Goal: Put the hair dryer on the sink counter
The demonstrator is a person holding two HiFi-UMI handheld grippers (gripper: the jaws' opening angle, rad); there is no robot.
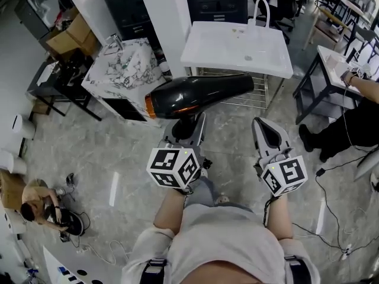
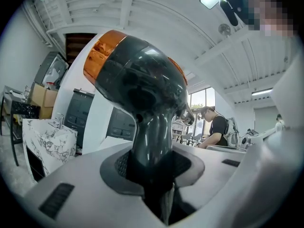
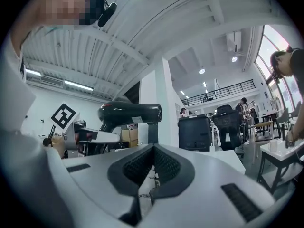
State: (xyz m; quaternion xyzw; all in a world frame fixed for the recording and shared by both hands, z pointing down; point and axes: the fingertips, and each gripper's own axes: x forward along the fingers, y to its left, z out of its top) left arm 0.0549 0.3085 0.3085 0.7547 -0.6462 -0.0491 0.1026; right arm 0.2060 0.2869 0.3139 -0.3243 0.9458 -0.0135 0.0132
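Note:
A black hair dryer (image 1: 201, 92) with an orange rear grille is held up in the air, its barrel pointing right. My left gripper (image 1: 185, 126) is shut on its handle from below. In the left gripper view the hair dryer (image 2: 137, 80) rises straight out of the left gripper (image 2: 152, 167), both pads pressed on the handle. The white sink counter (image 1: 204, 55) with a curved faucet (image 1: 261, 7) stands just beyond the dryer. My right gripper (image 1: 267, 134) hangs to the right, shut and empty. The right gripper view shows the right gripper (image 3: 151, 153) with pads together and the hair dryer (image 3: 130, 113) to its left.
A marble-patterned sink cabinet (image 1: 121, 70) stands left of the white sink. A wire rack (image 1: 243, 96) sits under the sink. A person (image 1: 355, 120) works at a table on the right; another person (image 1: 38, 206) crouches on the floor at the left. Cables trail across the tiles.

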